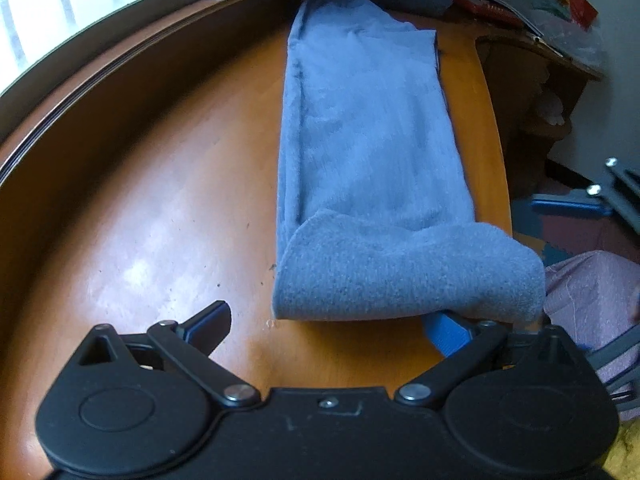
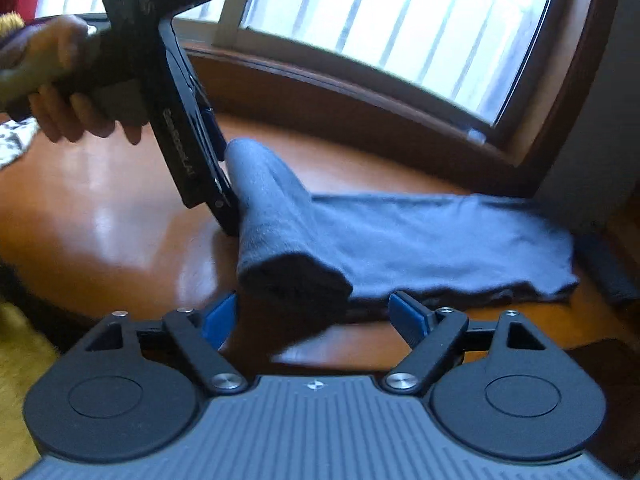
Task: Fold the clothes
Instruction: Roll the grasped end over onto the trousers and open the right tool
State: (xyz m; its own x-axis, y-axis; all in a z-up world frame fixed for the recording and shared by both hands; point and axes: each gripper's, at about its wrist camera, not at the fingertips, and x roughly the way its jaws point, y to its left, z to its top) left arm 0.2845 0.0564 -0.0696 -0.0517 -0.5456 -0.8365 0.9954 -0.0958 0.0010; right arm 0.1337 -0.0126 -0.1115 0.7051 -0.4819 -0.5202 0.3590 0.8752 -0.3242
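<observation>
A blue garment [image 1: 368, 128] lies folded into a long narrow strip on the wooden table [image 1: 160, 200]. Its near end [image 1: 400, 276] is turned over into a thick raised fold. My left gripper [image 1: 332, 326] stands wide open at that end, its right finger [image 1: 448, 334] tucked under the fold's edge and its left finger [image 1: 212, 320] over bare wood. In the right wrist view the garment [image 2: 440, 240] stretches to the right and the raised fold [image 2: 280, 216] leans against the left gripper [image 2: 220, 168], which a hand [image 2: 60, 92] holds. My right gripper [image 2: 314, 316] is open, with the fold's end just ahead between its fingers, untouched.
A window [image 2: 400, 20] with a wooden sill runs along the table's far side. A dark folded cloth [image 2: 608, 272] lies beyond the garment's far end. Pink fabric [image 1: 592, 292] shows off the table's edge at the right, and a cluttered shelf [image 1: 560, 32] stands behind.
</observation>
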